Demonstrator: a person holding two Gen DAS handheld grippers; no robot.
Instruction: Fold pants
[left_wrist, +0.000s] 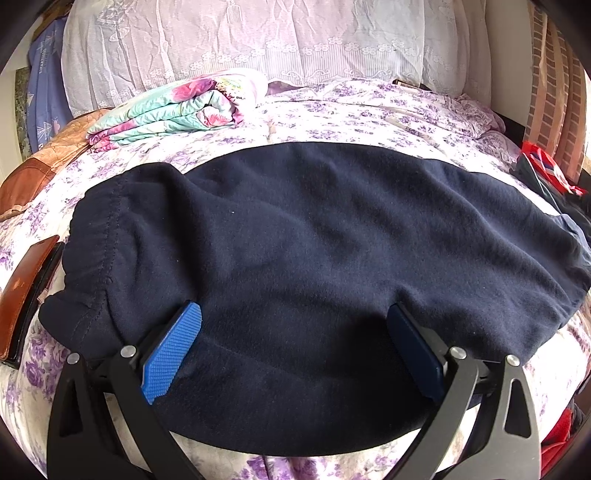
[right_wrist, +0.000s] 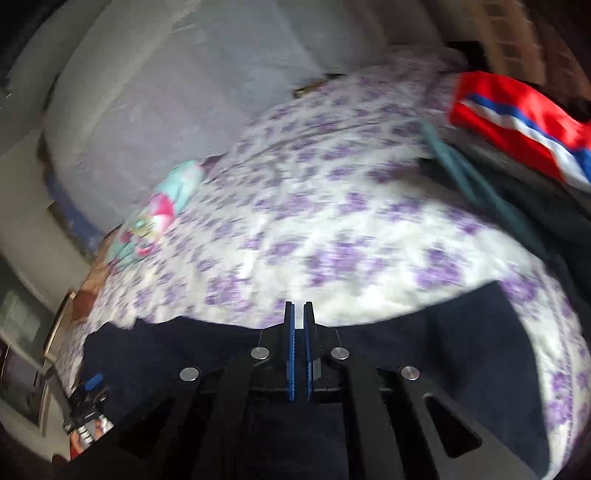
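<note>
Pants (left_wrist: 295, 258) lie on the bed (left_wrist: 351, 110); folded blanket (left_wrist: 173, 107) behind, left

Bare floral bedspread (left_wrist: 369, 114) lies open beyond the dark pants (left_wrist: 295, 240). A folded quilt (left_wrist: 173, 107) blocks the far left, heaped clothes (left_wrist: 550, 177) the right edge.

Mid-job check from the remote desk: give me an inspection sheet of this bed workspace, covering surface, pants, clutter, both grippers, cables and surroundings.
Surface: bed with purple-flowered white quilt, rumpled.
Job's things: dark navy fleece pants lying folded across the quilt, elastic waistband at the left of the left wrist view.
Clutter: folded pink-and-teal floral blanket; red, white and blue garment on dark clothes; brown flat case at the bed edge.
Grippers: left gripper open, blue pads resting on the pants; right gripper shut, nothing between the pads, above the pants' edge, view blurred.
Cables: nothing seen.
Surroundings: white lace-covered headboard; brick-pattern wall.
</note>
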